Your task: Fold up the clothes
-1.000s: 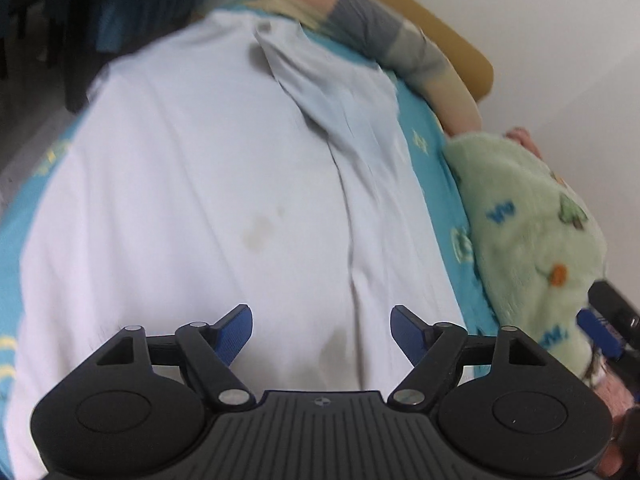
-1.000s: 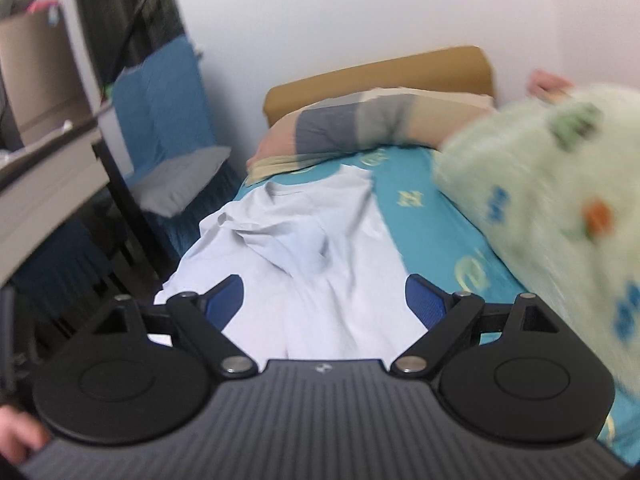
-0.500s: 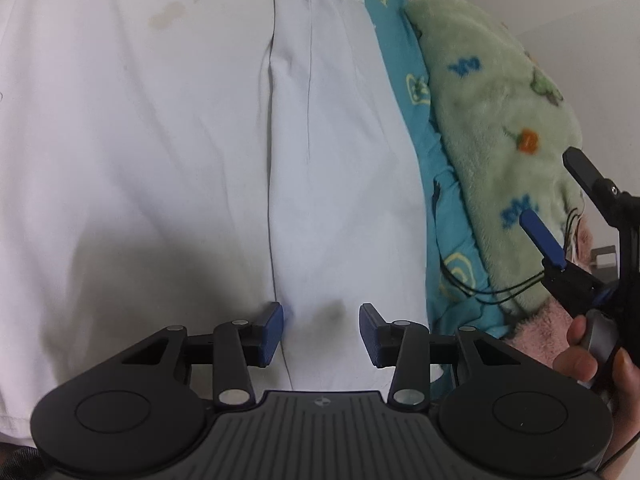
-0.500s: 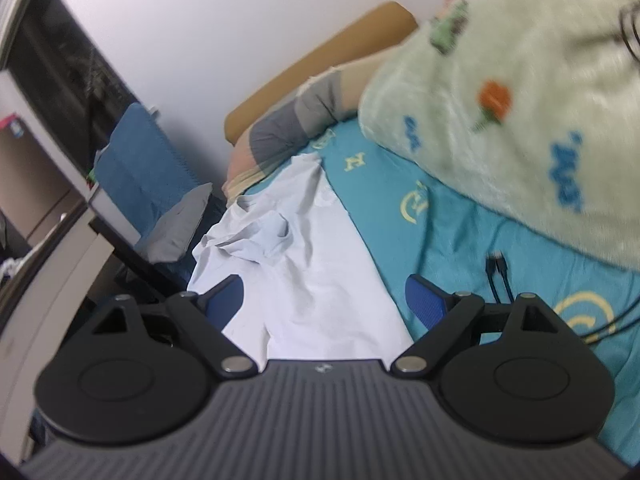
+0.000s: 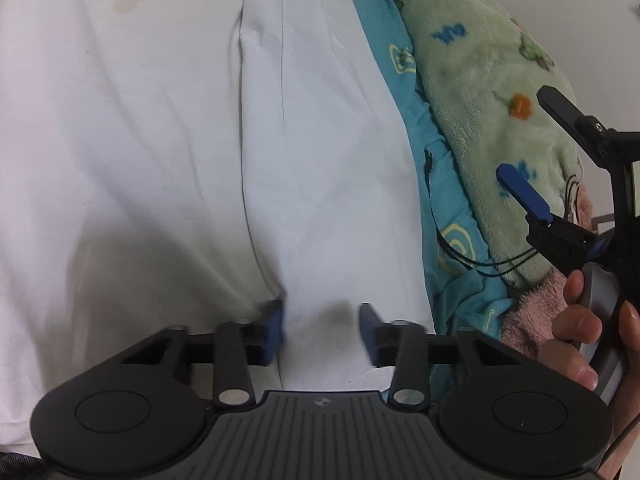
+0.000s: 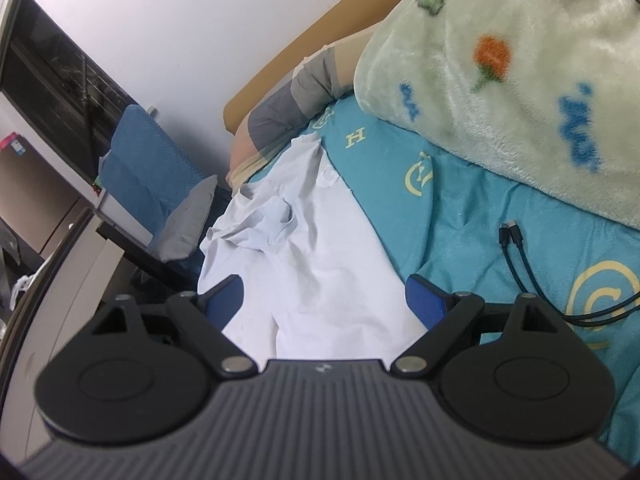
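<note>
Left gripper (image 5: 320, 330): black ribbed body w/ small round logo at 12 o'clock; two round black discs at 3 & 9; silver pivot screws; blue fingers (image 5: 274, 330) on black links; right gripper (image 6: 324, 306): same build; hand (image 5: 586, 338) bare, no sleeve visible, on grey handle.

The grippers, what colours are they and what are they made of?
Each gripper, left and right, has a ribbed dark grey body, two round black discs, black linkage bars with silver pins and blue pads on its fingers. A small round logo sits at the front edge.
</note>
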